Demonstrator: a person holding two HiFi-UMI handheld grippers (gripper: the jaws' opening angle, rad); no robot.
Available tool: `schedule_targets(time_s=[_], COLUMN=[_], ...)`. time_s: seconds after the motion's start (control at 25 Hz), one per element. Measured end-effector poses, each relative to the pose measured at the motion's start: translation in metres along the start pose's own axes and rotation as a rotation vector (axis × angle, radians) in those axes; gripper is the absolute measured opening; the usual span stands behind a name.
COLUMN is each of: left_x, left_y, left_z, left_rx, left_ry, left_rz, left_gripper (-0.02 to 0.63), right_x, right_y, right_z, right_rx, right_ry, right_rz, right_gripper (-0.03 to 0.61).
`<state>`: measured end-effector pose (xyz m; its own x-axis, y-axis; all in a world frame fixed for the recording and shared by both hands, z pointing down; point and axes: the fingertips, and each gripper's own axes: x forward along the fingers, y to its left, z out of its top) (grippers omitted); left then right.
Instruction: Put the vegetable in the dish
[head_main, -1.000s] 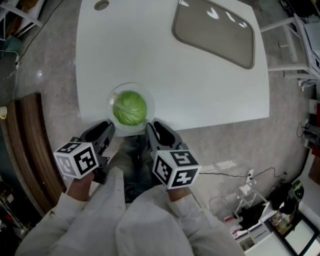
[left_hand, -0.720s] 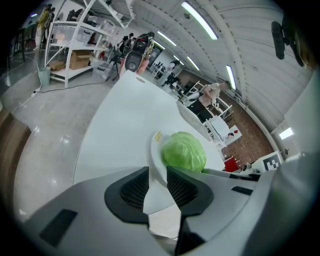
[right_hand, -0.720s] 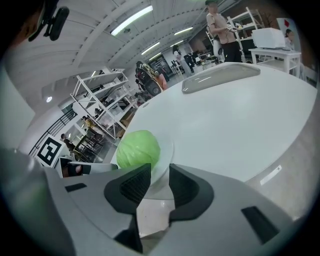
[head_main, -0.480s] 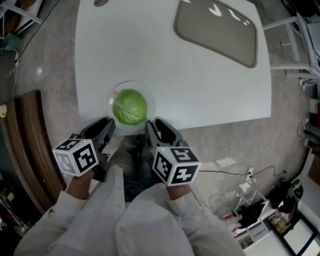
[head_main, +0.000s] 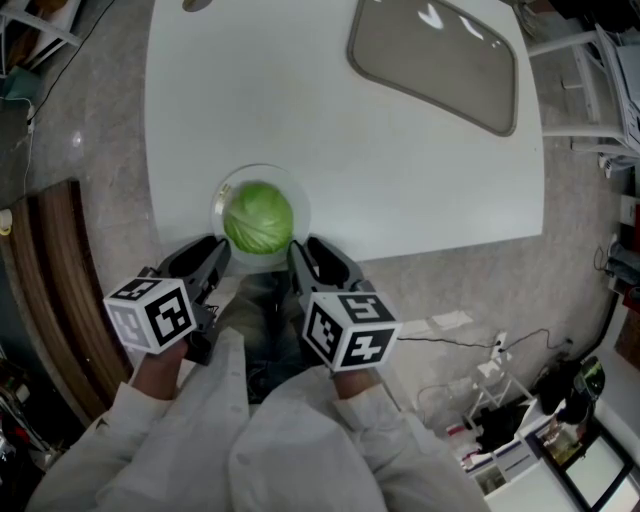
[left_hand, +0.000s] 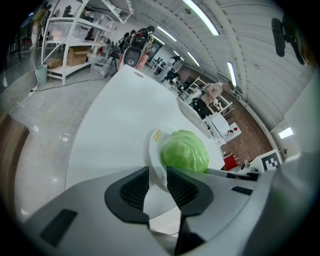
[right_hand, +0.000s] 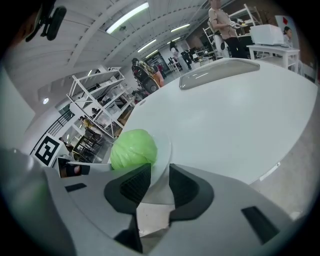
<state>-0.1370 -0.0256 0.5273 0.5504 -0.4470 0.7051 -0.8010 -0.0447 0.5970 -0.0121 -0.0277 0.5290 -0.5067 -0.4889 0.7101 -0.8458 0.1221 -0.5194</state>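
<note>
Left gripper (left_hand: 158, 176): jaws nearly together, nipped on the rim of the dish (left_hand: 154, 145) at its 7 o'clock. Right gripper (right_hand: 160, 175): same narrow gap, rim clamped at 5 o'clock. The cabbage (head_main: 258, 218) sits in the dish, at the 6 o'clock edge of the white table (head_main: 400, 170). Judgement: placing looks done, only dish handling is left. Keep both grips level and moving together, or the round head rolls out. Release only once the dish lies flat.

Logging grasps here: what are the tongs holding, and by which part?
The dish, by its near rim: the left tongs pinch its left side, the right tongs its right. The cabbage lies in it.
</note>
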Motion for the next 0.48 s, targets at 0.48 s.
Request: schedule_targets(time_s=[0.48], left_x=[0.0023], left_y=[0.0018], left_z=[0.0032], left_rx=[-0.001], left_ry=[-0.001], left_rz=[-0.006], left_gripper=[0.094], right_x=[0.0055], right_y=[0.0043], right_z=[-0.0021], right_rx=[0.017], right_ry=[0.008], right_rz=[0.007], right_gripper=[0.101])
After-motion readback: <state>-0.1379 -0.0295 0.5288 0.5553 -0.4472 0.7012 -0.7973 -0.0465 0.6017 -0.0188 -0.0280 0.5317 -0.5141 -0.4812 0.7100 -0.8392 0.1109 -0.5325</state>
